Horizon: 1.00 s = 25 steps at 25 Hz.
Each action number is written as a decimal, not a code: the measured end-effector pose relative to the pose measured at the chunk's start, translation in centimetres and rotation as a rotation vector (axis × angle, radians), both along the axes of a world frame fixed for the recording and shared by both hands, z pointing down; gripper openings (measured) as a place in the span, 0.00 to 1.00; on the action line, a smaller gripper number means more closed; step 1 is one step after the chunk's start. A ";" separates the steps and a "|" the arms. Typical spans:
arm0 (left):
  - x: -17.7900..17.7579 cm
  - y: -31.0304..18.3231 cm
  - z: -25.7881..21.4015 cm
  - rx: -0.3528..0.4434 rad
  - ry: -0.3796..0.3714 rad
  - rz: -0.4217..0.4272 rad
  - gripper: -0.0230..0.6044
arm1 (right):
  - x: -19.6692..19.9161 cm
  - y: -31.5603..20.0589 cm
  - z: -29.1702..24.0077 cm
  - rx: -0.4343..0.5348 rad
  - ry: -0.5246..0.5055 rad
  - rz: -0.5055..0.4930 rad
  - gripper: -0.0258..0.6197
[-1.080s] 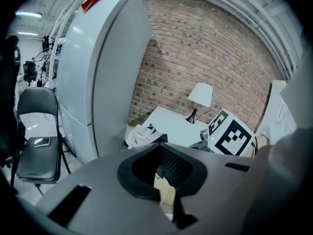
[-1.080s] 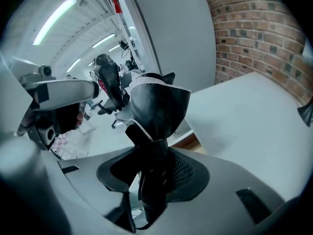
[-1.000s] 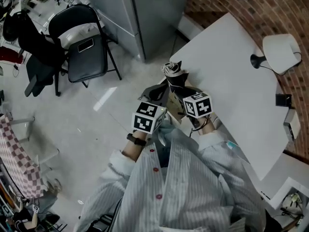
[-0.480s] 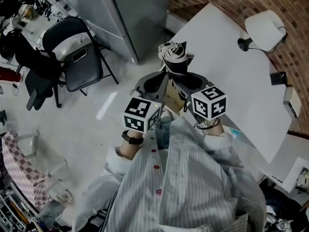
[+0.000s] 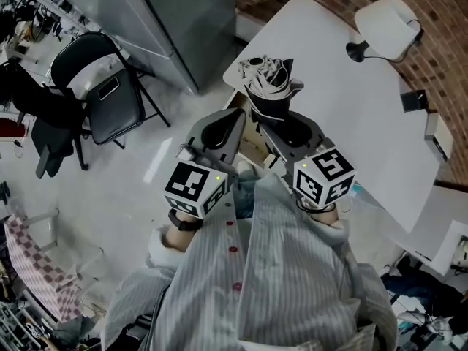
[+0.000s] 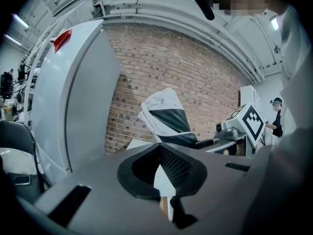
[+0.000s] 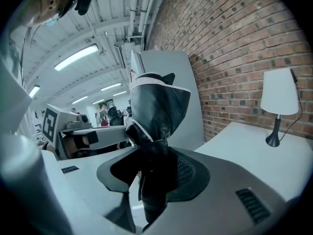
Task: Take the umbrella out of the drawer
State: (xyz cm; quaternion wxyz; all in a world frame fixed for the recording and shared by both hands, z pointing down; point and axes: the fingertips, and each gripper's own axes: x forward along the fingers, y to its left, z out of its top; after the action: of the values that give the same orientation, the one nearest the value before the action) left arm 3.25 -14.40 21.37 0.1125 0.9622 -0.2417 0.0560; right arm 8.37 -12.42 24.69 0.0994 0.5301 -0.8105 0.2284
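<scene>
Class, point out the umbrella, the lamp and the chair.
umbrella (image 5: 269,80), head view, on its folded canopy
lamp (image 5: 386,17), head view, on its shade
chair (image 5: 117,112), head view, on its seat

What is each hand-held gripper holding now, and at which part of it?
The right hand-held gripper grips the folded umbrella at its narrow lower end; the left hand-held gripper holds nothing.

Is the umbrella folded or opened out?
Folded: the umbrella is a bunched bundle, upright in the right gripper.
</scene>
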 end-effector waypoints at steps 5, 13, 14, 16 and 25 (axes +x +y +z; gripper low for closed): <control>0.6 0.5 0.3 -0.023 -0.003 0.014 0.05 | 1.4 0.7 -0.8 0.015 -0.013 0.020 0.32; 2.0 0.8 0.1 -0.017 -0.005 0.021 0.05 | 2.8 1.0 -1.1 0.025 -0.020 0.029 0.32; 2.1 0.8 0.2 -0.019 -0.005 0.019 0.05 | 2.9 1.0 -1.1 0.026 -0.021 0.031 0.32; 2.2 0.8 0.4 -0.026 -0.002 0.016 0.05 | 3.0 1.0 -1.1 0.029 -0.024 0.034 0.32; 2.7 1.2 0.5 -0.025 -0.001 0.009 0.05 | 3.4 1.5 -1.2 0.038 -0.037 0.028 0.32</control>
State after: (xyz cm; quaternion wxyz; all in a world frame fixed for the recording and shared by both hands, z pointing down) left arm 5.96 -13.22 21.91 0.1243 0.9618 -0.2364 0.0599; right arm 11.79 -10.88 23.52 0.0711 0.5390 -0.8088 0.2242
